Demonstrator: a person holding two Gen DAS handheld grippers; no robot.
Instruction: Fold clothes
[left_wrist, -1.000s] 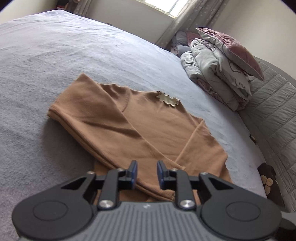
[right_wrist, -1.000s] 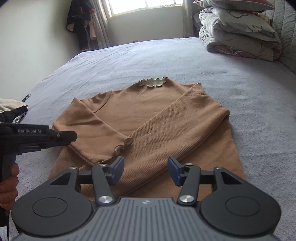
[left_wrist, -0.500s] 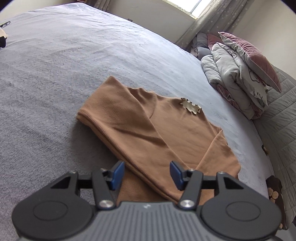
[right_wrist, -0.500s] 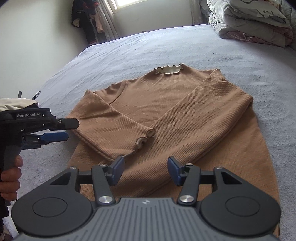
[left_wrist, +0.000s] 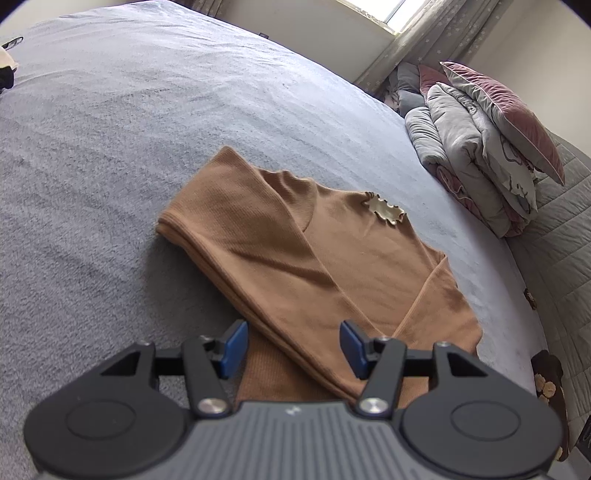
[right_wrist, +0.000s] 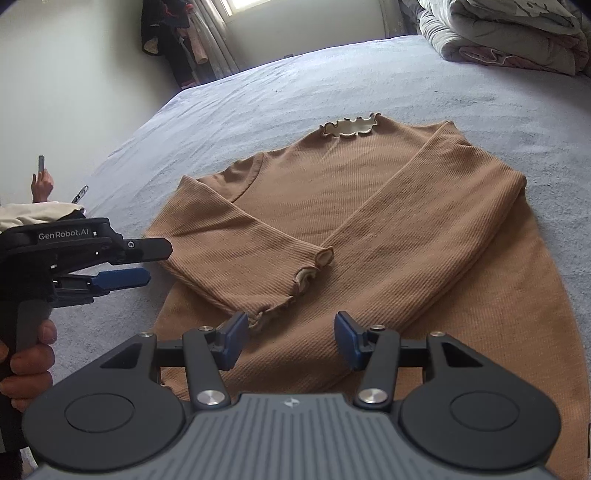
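Grey bedspread (right_wrist: 424, 74) carries your brown sweater (right_wrist: 388, 229) flat, both sleeves folded across its chest. Your left gripper (left_wrist: 293, 345) gapes wide over its near left edge; your right gripper (right_wrist: 291, 341) gapes wide above the hem, holding nothing.

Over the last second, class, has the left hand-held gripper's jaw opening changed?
Yes. The left hand-held gripper has opened: its blue pads, once close together over the brown sweater, now stand wide apart, holding nothing.
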